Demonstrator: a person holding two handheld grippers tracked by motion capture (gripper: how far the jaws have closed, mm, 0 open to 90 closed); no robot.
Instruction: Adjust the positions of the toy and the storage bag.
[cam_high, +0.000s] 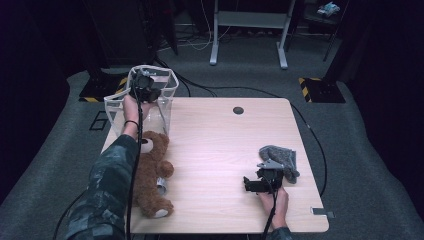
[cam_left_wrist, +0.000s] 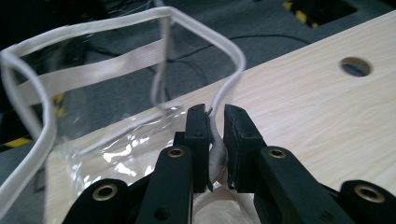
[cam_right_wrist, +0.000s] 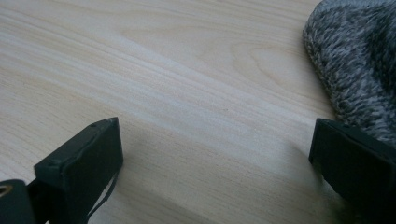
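Left claw (cam_left_wrist: 215, 140) pinches the white fabric-bound rim of a clear plastic bag (cam_left_wrist: 116, 70), its two black jaws nearly together with the trim pressed between the pads. The bag is a soft, box-shaped pouch of glossy, crinkled film edged in white tape; it stands open at the far left corner of the pale wood-grain surface (cam_high: 220, 145), partly over the edge. Just nearer the person lies a brown plush teddy bear (cam_high: 150, 175), fuzzy, on its back, with a light-coloured muzzle and foot sole. Right claw (cam_right_wrist: 215, 177) rests low over the surface at the near right, its jaws wide apart and holding nothing. Just beside one jaw lies a grey, coarsely knitted cloth (cam_right_wrist: 359, 60), rumpled into a rounded heap.
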